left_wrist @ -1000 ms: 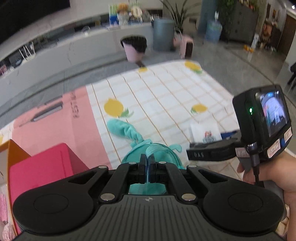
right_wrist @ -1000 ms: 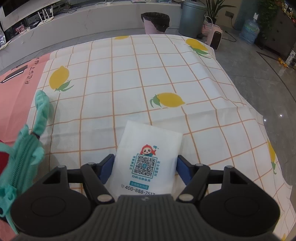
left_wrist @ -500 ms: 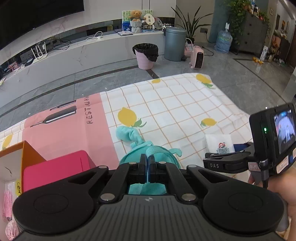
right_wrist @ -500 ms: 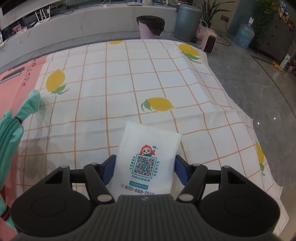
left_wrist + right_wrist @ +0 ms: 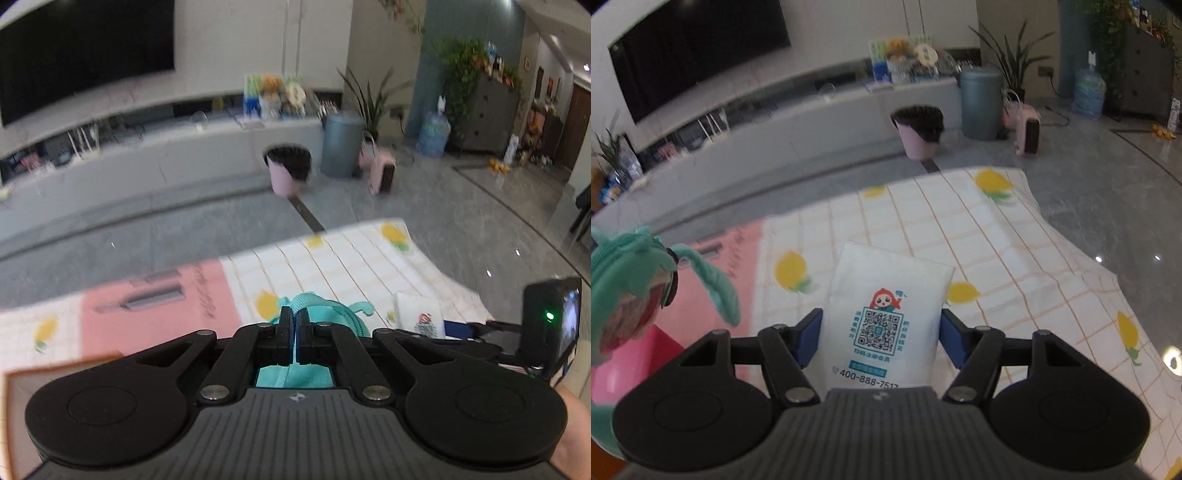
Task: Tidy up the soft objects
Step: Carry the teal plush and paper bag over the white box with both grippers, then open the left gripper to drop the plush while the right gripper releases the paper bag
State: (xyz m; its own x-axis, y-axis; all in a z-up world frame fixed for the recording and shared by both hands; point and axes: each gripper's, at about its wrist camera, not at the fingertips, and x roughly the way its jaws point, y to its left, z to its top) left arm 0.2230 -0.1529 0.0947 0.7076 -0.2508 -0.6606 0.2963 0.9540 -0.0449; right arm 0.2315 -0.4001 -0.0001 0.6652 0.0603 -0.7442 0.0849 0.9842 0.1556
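Note:
My left gripper (image 5: 294, 334) is shut on the strap of a teal plush backpack (image 5: 334, 314) and holds it lifted above the lemon-print cloth (image 5: 354, 266). The backpack also shows at the left of the right wrist view (image 5: 631, 273), hanging in the air with a strap dangling. My right gripper (image 5: 879, 334) is shut on a white pouch (image 5: 886, 291) printed with a QR code and a cartoon figure, held above the cloth (image 5: 1015, 258). The pouch and right gripper show at the right of the left wrist view (image 5: 419, 314).
A pink box (image 5: 624, 369) and an orange cardboard box (image 5: 22, 406) stand at the left, below the backpack. A pink panel (image 5: 155, 306) adjoins the cloth. Beyond on the floor are a pink bin (image 5: 919, 129), a grey bin (image 5: 980, 103) and a low TV bench.
Both grippers have risen and tilted up, lifting the backpack and the pouch off the cloth. The views now take in more of the room and less of the table.

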